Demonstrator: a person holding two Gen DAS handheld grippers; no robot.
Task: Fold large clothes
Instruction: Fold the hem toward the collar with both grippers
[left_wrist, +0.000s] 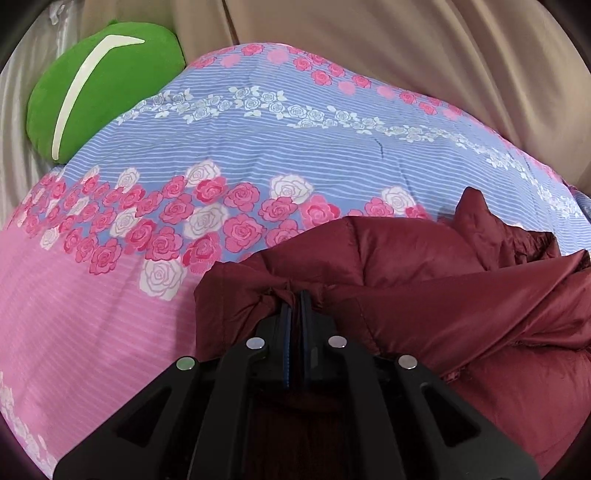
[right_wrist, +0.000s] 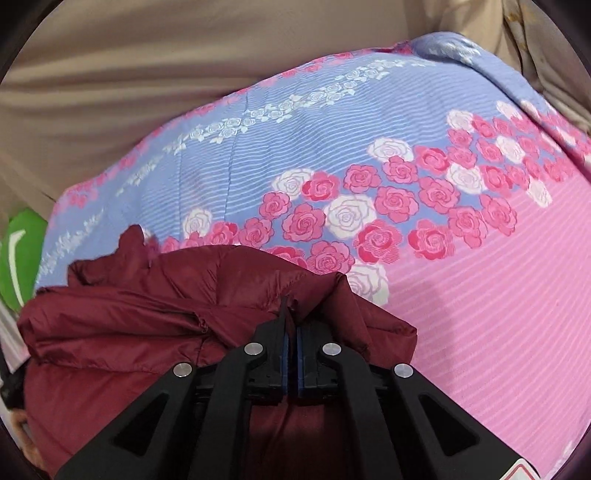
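Each view looks forward along its own tool from just behind the fingers, tilted down at the bed from close range. The left wrist view sits at the left side of the maroon jacket (left_wrist: 424, 295), with the left hand-held gripper (left_wrist: 294, 299) filling the bottom centre. It faces across the floral quilt (left_wrist: 258, 147) toward the beige curtain (left_wrist: 406, 48), with the green pillow (left_wrist: 96, 88) at upper left. The right wrist view sits at the jacket's (right_wrist: 155, 314) right side, behind the right hand-held gripper (right_wrist: 291, 314). Both share the quilt's (right_wrist: 406, 184) rose band, the curtain (right_wrist: 147, 74), the jacket and the pillow (right_wrist: 22, 251).
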